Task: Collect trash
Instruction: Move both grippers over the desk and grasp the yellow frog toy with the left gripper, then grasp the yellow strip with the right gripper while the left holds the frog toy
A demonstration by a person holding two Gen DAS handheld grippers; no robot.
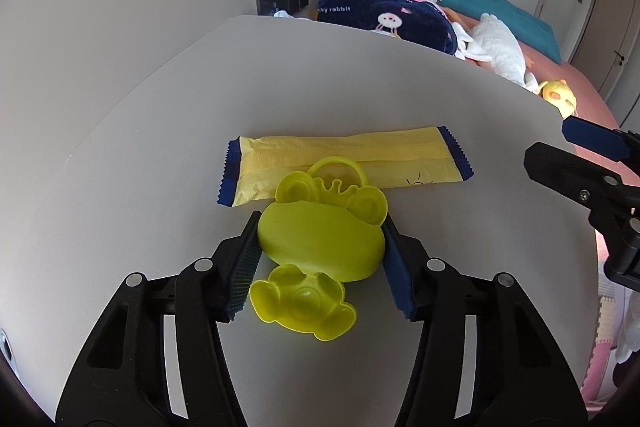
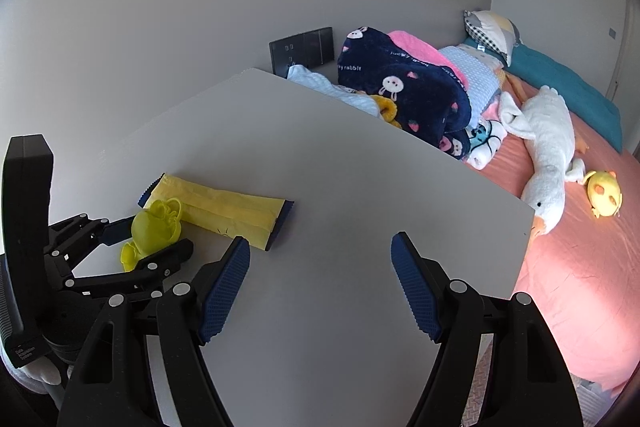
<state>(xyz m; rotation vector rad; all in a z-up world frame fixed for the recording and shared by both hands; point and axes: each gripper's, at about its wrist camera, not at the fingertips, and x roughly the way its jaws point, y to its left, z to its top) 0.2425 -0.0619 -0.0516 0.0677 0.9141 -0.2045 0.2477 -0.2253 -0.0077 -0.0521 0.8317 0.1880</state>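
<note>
left wrist view is looking down along the left gripper (image 1: 320,251), whose blue-padded fingers (image 1: 244,263) are pinching a lime-green frog-shaped plastic toy (image 1: 320,243) from both sides, one pad touching each flank of its domed body. the toy is sitting on the grey table (image 1: 160,147), with a small crown and a loop handle at its far end and a flat paw-like piece sticking out at the near end. just behind it a long yellow wrapper with dark blue serrated ends (image 1: 344,163) is lying flat across the table, and the toy's loop is overlapping the wrapper's near edge. part of the right gripper (image 1: 588,167) is showing at the right edge of this view.

right wrist view is showing the right gripper (image 2: 320,283) hovering over bare table (image 2: 340,167), its fingers (image 2: 224,283) spread wide with nothing between them. off to its left the left gripper (image 2: 148,243) is closing around the toy (image 2: 154,227), with the wrapper (image 2: 224,211) lying beside it. beyond the table's far edge a bed with a pink sheet (image 2: 560,267) is carrying a folded navy rabbit-print blanket (image 2: 404,87), a white plush goose (image 2: 548,147) and a small yellow plush (image 2: 604,191).
</note>
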